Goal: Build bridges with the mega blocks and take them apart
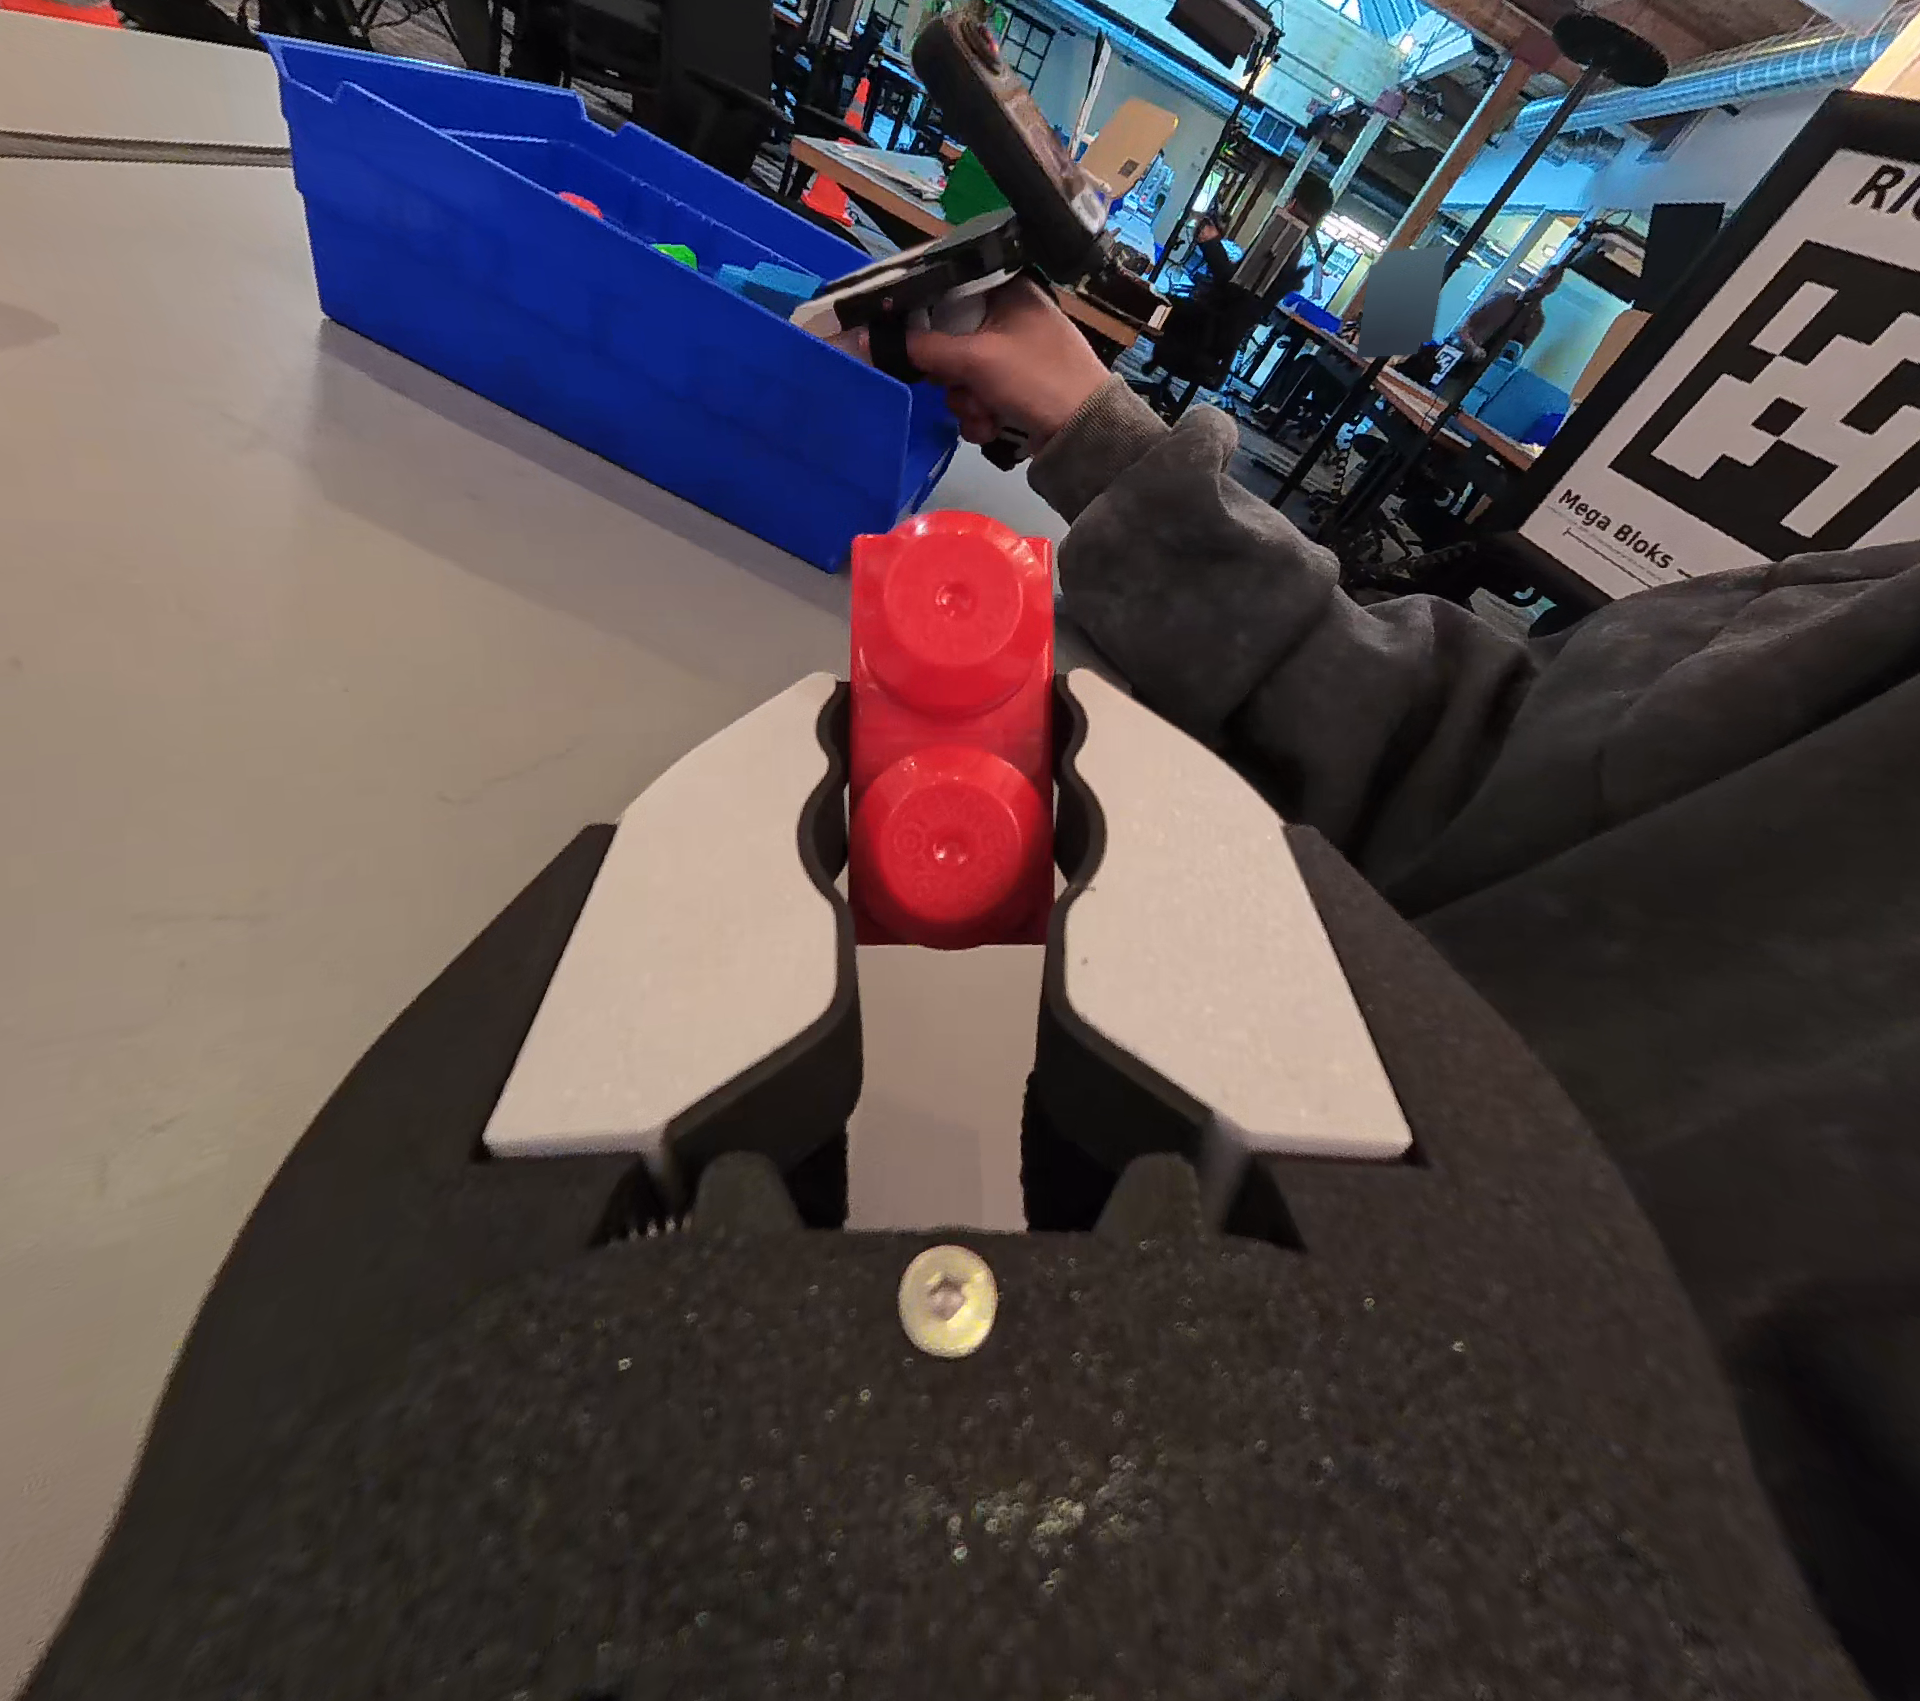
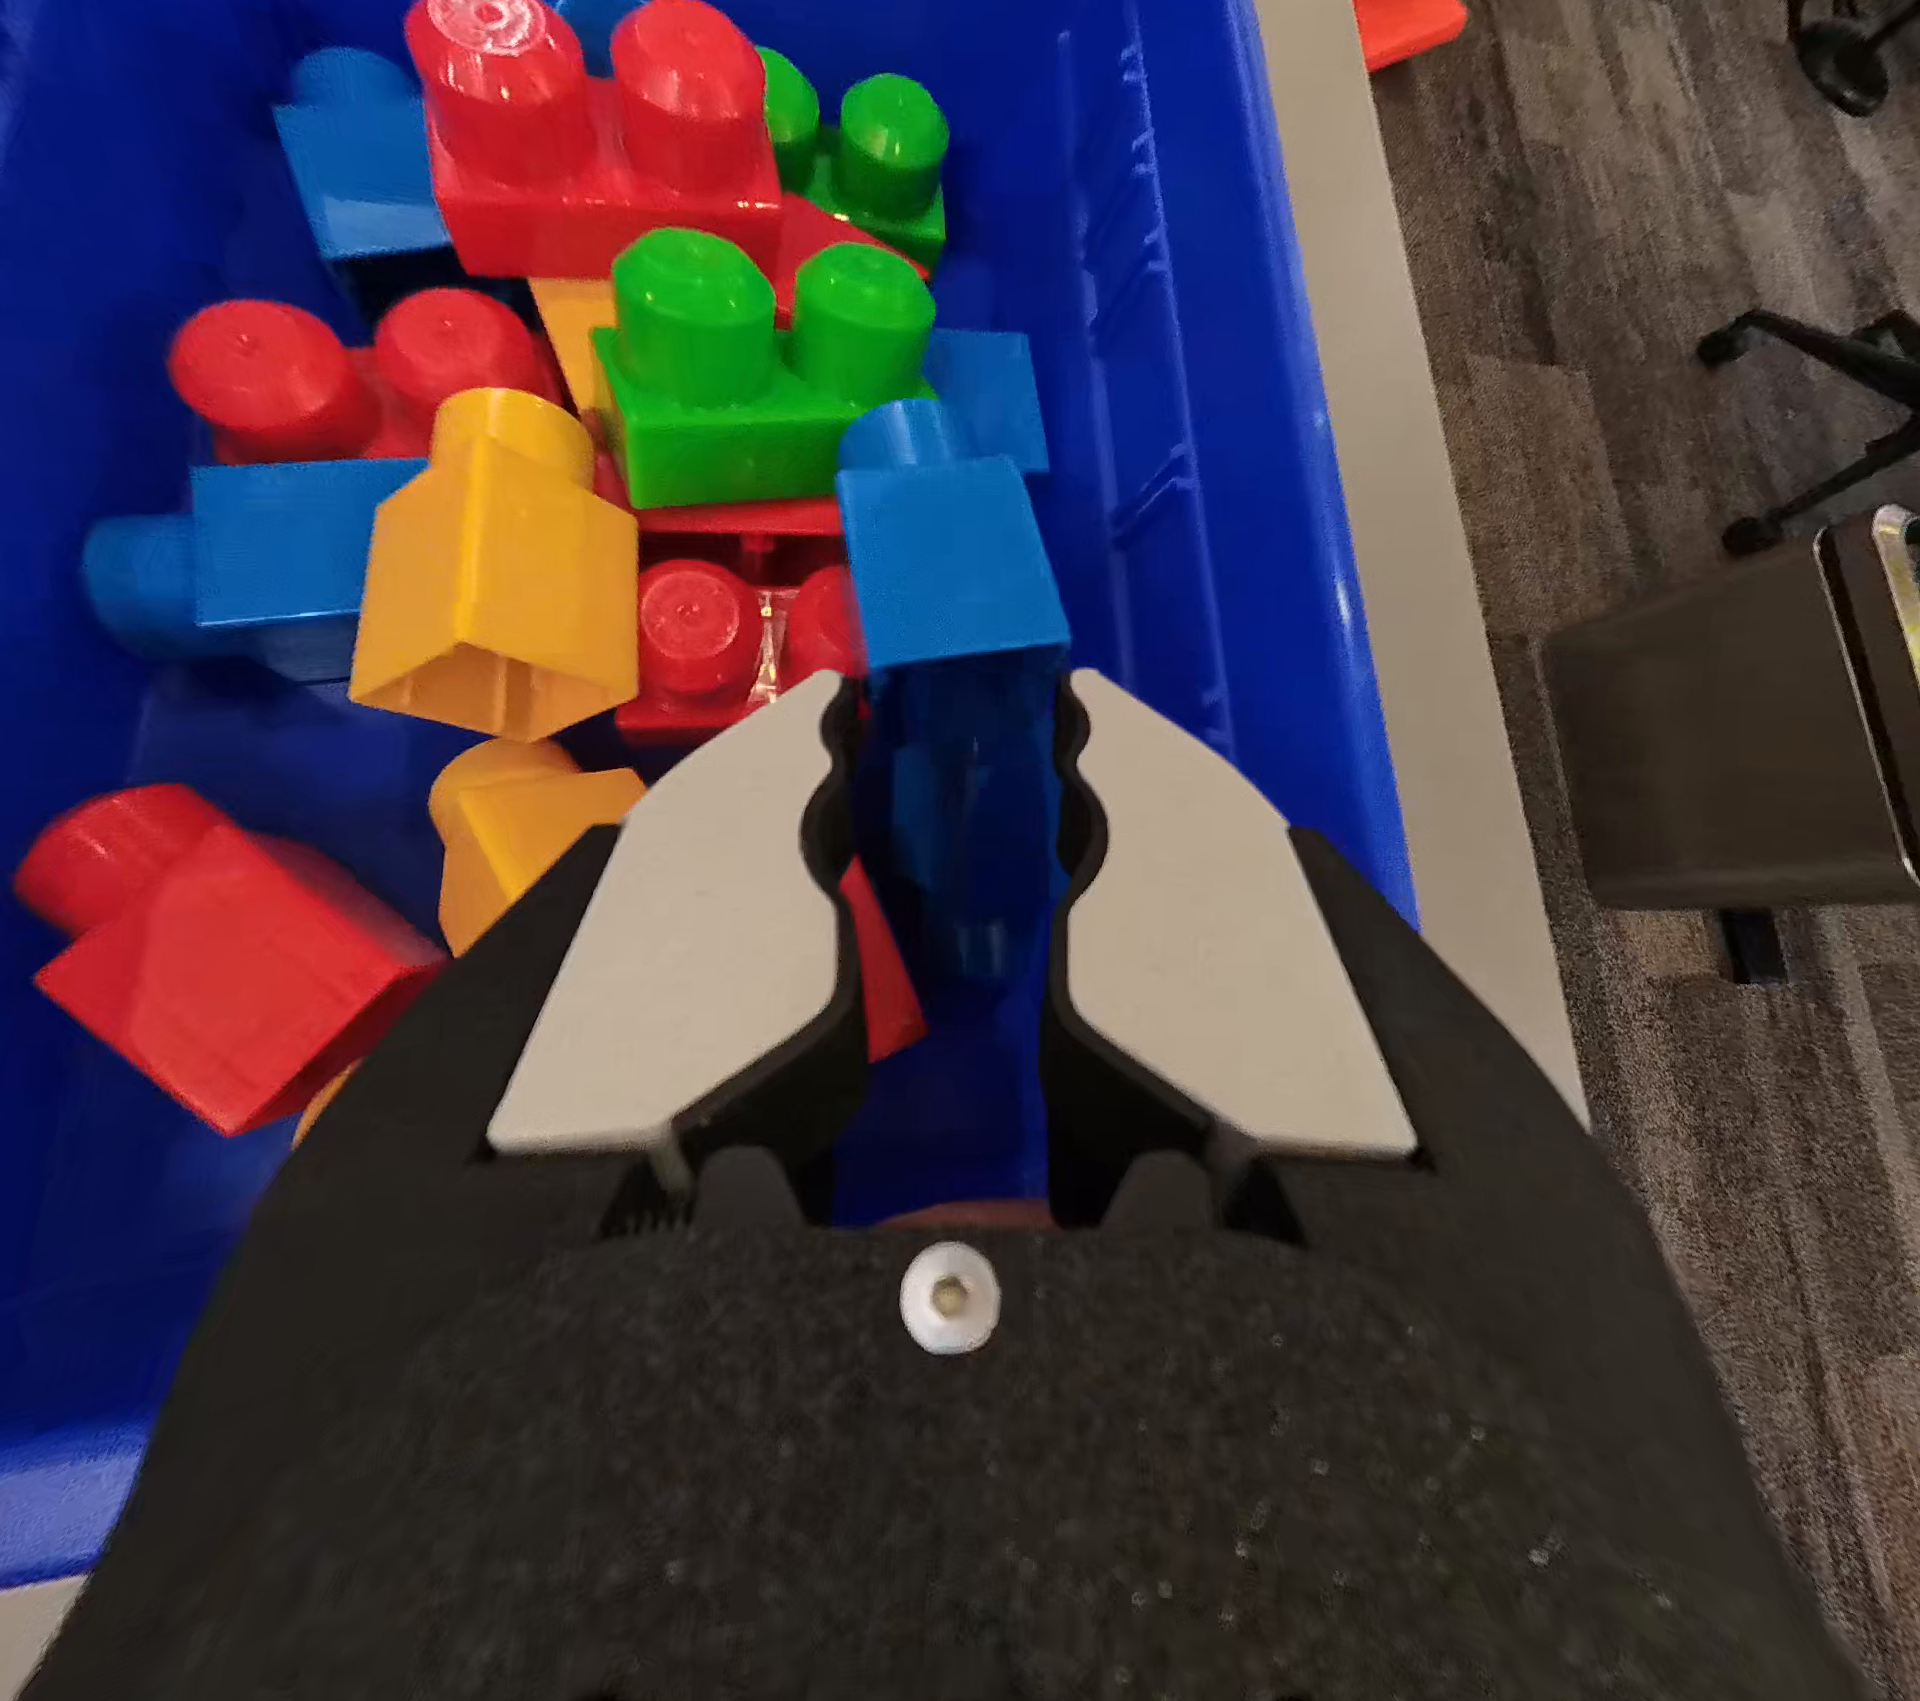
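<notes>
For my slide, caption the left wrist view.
Left hand-held gripper clamps a red two-stud plastic block above the grey table.

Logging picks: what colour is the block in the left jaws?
Red block, clearest in the left wrist view.

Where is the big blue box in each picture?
Left wrist view: the blue bin sits on the grey table, upper left, beyond the red block in the left gripper.
Right wrist view: the blue bin fills the left side, full of blocks.
Shared landmark: the right gripper, reaching into the bin.
</notes>
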`<state>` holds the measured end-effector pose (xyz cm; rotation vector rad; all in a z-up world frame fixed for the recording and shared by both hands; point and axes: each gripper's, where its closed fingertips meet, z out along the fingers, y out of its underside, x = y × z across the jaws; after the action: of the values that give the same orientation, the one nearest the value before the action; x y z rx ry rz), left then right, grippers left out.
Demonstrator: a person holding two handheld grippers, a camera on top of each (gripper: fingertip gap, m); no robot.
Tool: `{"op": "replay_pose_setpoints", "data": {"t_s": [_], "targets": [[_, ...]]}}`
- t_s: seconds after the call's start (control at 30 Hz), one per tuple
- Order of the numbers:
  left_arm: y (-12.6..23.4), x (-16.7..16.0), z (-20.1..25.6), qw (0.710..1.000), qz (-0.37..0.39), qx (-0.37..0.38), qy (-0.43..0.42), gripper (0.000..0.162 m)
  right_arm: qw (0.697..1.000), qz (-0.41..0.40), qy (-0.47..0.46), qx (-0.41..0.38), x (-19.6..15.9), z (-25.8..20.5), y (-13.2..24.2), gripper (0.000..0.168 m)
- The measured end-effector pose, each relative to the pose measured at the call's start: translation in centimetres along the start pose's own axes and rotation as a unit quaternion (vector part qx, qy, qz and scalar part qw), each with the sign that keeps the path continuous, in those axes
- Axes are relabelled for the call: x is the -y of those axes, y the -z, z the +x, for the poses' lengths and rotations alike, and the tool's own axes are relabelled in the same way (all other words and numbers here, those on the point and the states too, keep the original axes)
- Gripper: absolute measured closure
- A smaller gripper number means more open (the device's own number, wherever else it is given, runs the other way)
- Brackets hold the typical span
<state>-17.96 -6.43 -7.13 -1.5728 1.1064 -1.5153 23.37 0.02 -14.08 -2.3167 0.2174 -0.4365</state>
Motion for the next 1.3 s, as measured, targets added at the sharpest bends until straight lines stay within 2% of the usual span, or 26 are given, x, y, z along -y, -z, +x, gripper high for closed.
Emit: {"op": "replay_pose_setpoints", "data": {"t_s": [0.17,0.23,0.33,0.4,0.47,0.53,0.6,0.63,0.7,0.83,0.9,0.97,1.2,1.23,1.27,1.3], "targets": [[-0.1,-0.2,-0.2,1.0,-0.005,0.003,0.001,0.126,0.999,0.016,-0.009,0.03,0.3,-0.3,0.7,0.121],[-0.1,-0.1,-0.2,1.0,-0.003,0.007,-0.001,0.126,0.998,0.037,-0.021,0.045,1.0,-0.1,2.0,0.105],[0.0,0.0,-0.1,1.0,-0.002,0.006,-0.004,0.126,0.991,0.107,-0.033,0.075,3.9,0.1,6.4,0.1],[0.1,0.0,-0.1,1.0,-0.002,0.005,-0.005,0.127,0.971,0.188,-0.039,0.144,6.8,-1.7,10.8,0.1],[0.1,0.0,0.0,1.0,0.0,0.001,-0.005,0.127,0.924,0.269,-0.031,0.269,9.1,-5.8,15.9,0.105],[0.1,0.2,0.1,1.0,0.005,-0.002,-0.006,0.127,0.849,0.32,-0.019,0.42,9.8,-11.1,20.9,0.109],[0.2,0.5,0.4,1.0,0.014,-0.012,-0.003,0.127,0.765,0.32,-0.003,0.559,8.7,-16.4,24.5,0.107],[0.3,0.7,0.5,1.0,0.02,-0.017,-0.002,0.127,0.736,0.298,0.003,0.608,7.7,-19.0,25.1,0.105],[0.6,1.2,0.8,0.999,0.035,-0.023,0.0,0.127,0.702,0.241,0.013,0.67,5.5,-23.9,24.9,0.1],[1.4,2.1,0.9,0.997,0.063,-0.037,0.007,0.127,0.649,0.16,0.037,0.743,1.7,-32.4,24.6,0.097],[1.8,2.5,0.7,0.996,0.08,-0.042,0.014,0.127,0.643,0.146,0.039,0.751,0.7,-34.5,24.7,0.098],[2.2,2.9,0.6,0.995,0.09,-0.046,0.021,0.127,0.65,0.143,0.024,0.746,0.5,-35.5,24.2,0.101],[2.1,2.7,-0.1,0.996,0.087,-0.031,0.021,0.127,0.63,0.122,-0.026,0.766,-0.2,-36.9,24.4,0.109],[2.0,2.6,-0.1,0.996,0.084,-0.028,0.019,0.127,0.636,0.118,-0.022,0.762,-0.4,-37.3,24.3,0.111],[2.0,2.6,-0.1,0.996,0.083,-0.024,0.015,0.127,0.638,0.11,-0.008,0.762,-0.8,-37.5,24.2,0.127],[2.0,2.5,-0.2,0.996,0.082,-0.023,0.014,0.127,0.634,0.104,0.001,0.766,-1.2,-37.6,24.4,0.132]]}}
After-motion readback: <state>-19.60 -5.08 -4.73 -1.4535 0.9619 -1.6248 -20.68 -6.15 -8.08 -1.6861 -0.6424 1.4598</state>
